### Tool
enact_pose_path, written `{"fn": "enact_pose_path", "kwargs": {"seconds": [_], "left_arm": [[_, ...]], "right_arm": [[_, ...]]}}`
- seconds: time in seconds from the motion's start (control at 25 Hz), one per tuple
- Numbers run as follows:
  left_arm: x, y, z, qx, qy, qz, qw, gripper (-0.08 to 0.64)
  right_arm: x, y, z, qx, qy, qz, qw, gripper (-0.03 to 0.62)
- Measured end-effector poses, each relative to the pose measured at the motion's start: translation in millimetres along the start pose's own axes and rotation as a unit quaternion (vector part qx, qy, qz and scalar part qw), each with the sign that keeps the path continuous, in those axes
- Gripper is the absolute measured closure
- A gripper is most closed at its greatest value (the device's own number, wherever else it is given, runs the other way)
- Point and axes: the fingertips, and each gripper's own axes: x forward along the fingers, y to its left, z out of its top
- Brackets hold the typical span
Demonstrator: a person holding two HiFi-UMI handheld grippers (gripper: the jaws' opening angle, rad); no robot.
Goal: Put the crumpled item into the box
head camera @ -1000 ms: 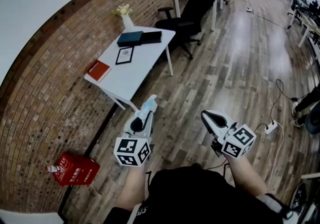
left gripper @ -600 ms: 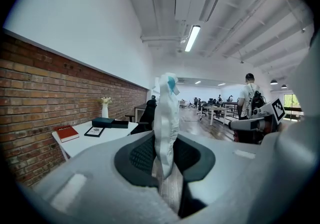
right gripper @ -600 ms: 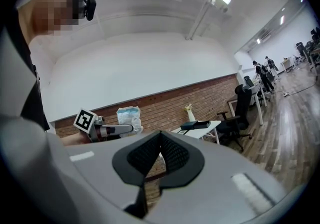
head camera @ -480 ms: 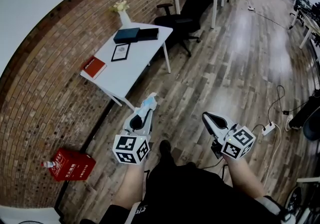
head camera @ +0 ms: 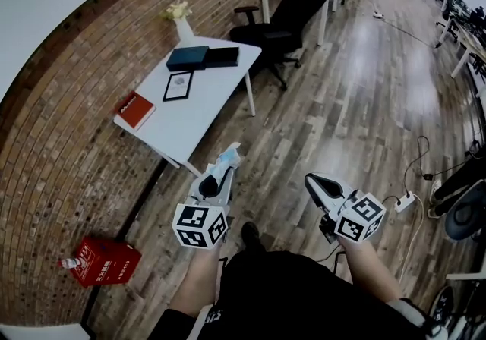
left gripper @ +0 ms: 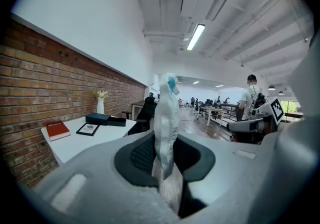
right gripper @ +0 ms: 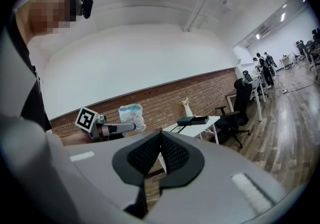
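white table [head camera: 209, 92] stands ahead-left, wood floor [head camera: 364, 88] beside open.

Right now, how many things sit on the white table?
5: vase at the far corner, teal box, black box beside it, framed picture, red book at the near end.

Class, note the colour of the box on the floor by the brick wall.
The box is red with white print, seen best in the head view.

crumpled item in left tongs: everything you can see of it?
The crumpled item is a thin, white, wrinkled wad, plastic or paper by its look, light blue at the top. It stands upright, its lower part pinched in the left tongs, whose jaws press on it, the rest sticking out past them. Nothing else touches it.
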Motion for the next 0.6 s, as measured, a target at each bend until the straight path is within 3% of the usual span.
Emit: {"fn": "enact_pose_path", "kwargs": {"seconds": [0.6], "left_arm": [[56.8, 135.1, 16.5, -0.026, 0.004, -0.016, 0.9995, 0.491]], "right_arm": [[163.3, 0.3, 10.5, -0.011, 0.041, 0.016, 0.999, 0.592]]}}
